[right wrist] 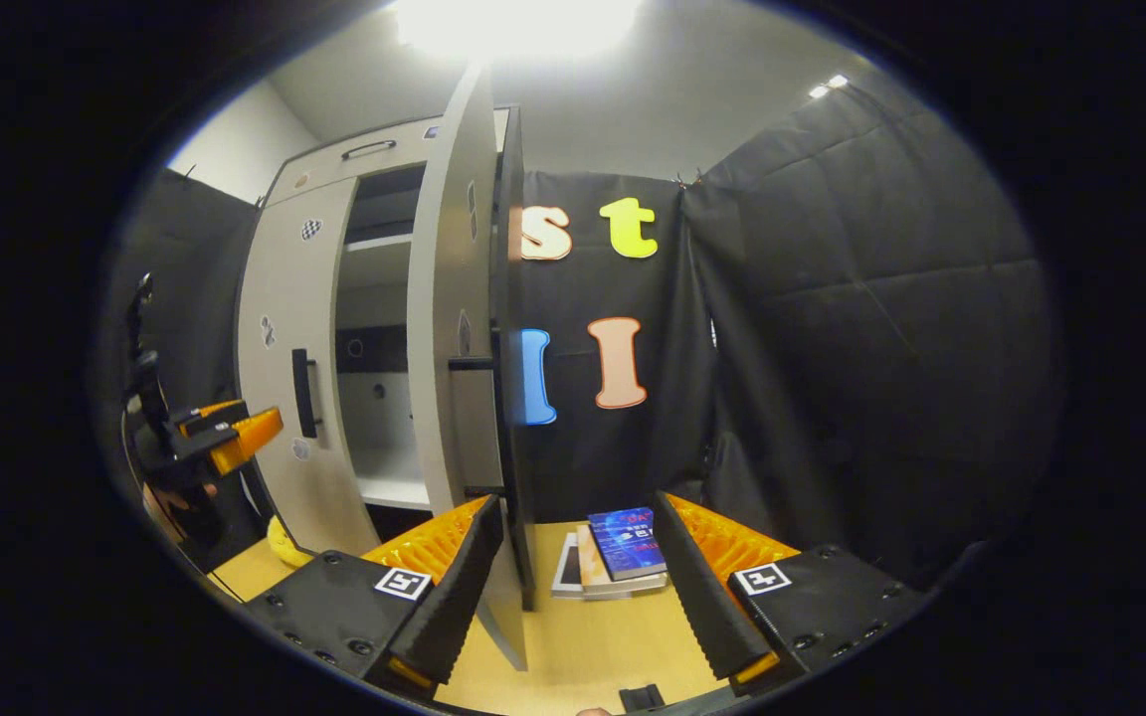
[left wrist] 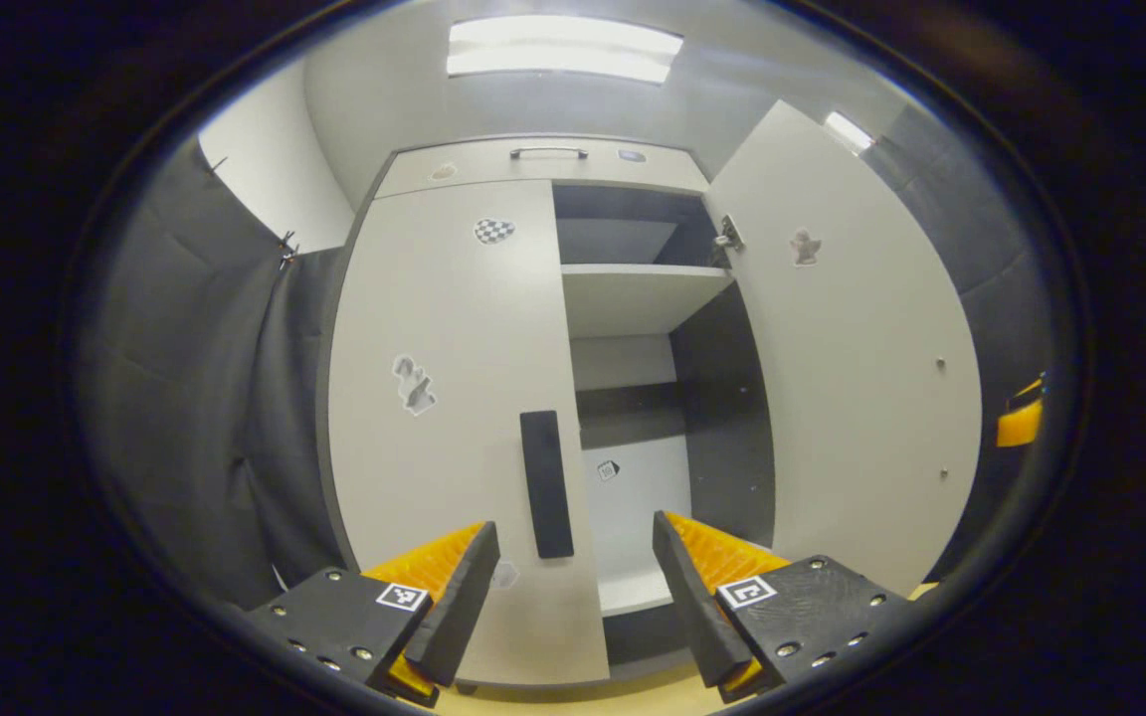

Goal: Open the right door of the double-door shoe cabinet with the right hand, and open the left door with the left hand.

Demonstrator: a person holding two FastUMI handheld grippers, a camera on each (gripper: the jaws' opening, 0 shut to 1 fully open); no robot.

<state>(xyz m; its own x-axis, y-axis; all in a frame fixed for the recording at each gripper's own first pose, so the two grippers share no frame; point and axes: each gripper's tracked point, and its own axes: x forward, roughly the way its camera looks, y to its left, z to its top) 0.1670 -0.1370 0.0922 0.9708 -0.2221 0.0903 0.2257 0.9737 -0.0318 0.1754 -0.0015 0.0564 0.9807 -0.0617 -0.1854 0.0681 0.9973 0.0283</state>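
Left gripper [left wrist: 575, 582]: fingers spread wide, holding nothing, aimed at the tall dark bar handle [left wrist: 546, 484] that stands upright along the right edge of the flat pale-grey left door [left wrist: 454, 398] of the double-door shoe cabinet [left wrist: 543, 164]; the handle sits between the two fingers in the left gripper view but farther off, not yet touched. This door lies shut, flush with the cabinet front. Right of it, the open compartment shows a pale shelf [left wrist: 638, 293] and dark inner walls. Right gripper [right wrist: 578, 587]: fingers likewise parted and empty, set near the lower free edge of the pale-grey right door [right wrist: 454, 298], which stands swung out wide and is seen nearly edge-on in the right gripper view; whether a finger touches that edge cannot be told. A small stack of books [right wrist: 613, 557] lies on the yellowish wooden floor [right wrist: 583, 646] beyond it, against the black cloth wall. Judgement: right door done, left door is the step in hand. To do it well, carry the left gripper straight forward until the handle lies deep between the fingers, close across its narrow width near mid-height, then pull along an arc to the left about the hinge on the far left edge, not straight back, so the grip does not slip off. Keep the right gripper well apart from the swing.
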